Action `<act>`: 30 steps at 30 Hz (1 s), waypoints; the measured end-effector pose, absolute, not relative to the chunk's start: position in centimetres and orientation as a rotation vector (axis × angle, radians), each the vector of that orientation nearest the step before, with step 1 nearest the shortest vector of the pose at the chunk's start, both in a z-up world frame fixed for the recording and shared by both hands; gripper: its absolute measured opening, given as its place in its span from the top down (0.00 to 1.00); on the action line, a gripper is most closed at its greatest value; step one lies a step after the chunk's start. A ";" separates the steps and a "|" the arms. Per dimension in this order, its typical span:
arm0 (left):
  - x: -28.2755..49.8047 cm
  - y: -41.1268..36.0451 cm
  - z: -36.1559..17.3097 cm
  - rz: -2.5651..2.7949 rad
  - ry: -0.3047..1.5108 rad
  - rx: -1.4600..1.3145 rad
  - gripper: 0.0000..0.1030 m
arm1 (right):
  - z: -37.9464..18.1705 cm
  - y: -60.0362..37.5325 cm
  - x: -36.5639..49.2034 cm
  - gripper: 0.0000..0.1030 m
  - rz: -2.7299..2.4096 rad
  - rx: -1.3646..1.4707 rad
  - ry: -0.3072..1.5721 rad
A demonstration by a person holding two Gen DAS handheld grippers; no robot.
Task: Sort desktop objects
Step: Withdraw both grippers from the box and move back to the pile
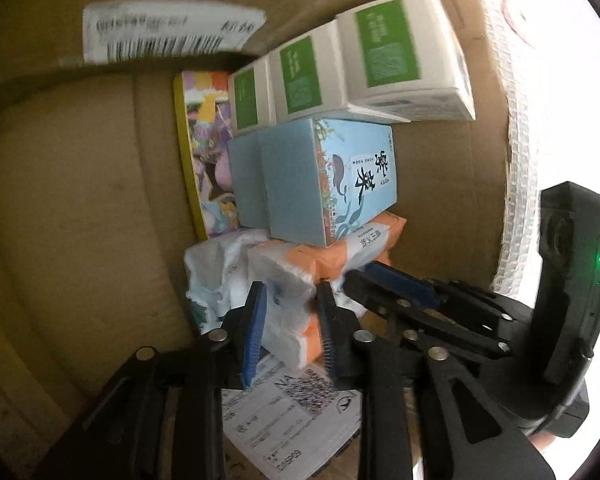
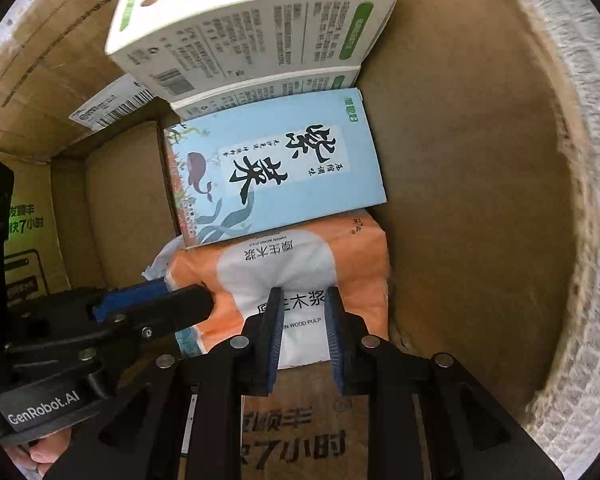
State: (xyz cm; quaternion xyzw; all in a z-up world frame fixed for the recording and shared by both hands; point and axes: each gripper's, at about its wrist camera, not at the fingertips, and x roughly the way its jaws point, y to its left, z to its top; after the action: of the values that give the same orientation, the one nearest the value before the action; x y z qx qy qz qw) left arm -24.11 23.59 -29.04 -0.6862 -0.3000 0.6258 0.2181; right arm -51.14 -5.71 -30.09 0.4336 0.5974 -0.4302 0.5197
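Left tool (image 1: pixel 290 322) straddles tissue pack (image 1: pixel 284 292), carton (image 1: pixel 60 220).

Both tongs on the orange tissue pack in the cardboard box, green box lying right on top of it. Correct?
Not green: the box lying on the tissue pack is light blue, per the right wrist view. The rest holds: left tongs and right tongs are both at the pack.

Left wrist view: sitting on the left black two-finger gripper (image 1: pixel 290 320), looking slantwise down into the brown cardboard carton (image 1: pixel 80 200), close to its floor, facing the far wall.

Right wrist view: riding on the right black two-finger gripper (image 2: pixel 302 332), looking nearly straight down, very near the contents along the carton (image 2: pixel 460 160) wall.

Shared: both are taking in the orange-and-white plastic tissue pack (image 1: pixel 296 264) (image 2: pixel 300 256), the pale blue printed cardboard box (image 1: pixel 332 180) (image 2: pixel 276 168), the white-and-green boxes (image 1: pixel 400 52) (image 2: pixel 252 20), and each other's gripper.
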 end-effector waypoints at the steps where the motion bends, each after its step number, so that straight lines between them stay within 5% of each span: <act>1: -24.1 23.5 -28.4 1.769 -0.801 -1.893 0.66 | -29.6 -5.5 -51.2 0.83 -1.037 1.032 1.416; 11: -22.6 21.3 -20.0 1.989 -0.620 -1.692 0.66 | -21.5 -1.9 -51.1 0.83 -1.080 0.901 1.192; 23: -17.9 17.9 -13.0 2.159 -0.335 -1.365 0.65 | -14.6 7.3 -45.2 0.83 -1.080 0.483 1.178; 30: -12.6 12.9 -10.2 2.333 -0.100 -1.133 0.61 | -12.2 11.6 -41.5 0.82 -1.075 0.410 0.952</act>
State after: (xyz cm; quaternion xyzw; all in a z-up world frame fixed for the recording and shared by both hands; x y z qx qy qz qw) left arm -12.59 12.94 -10.21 -0.4204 -0.0370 0.8656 0.2695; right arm -41.52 11.63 -12.16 0.1863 0.4330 -0.4890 0.7340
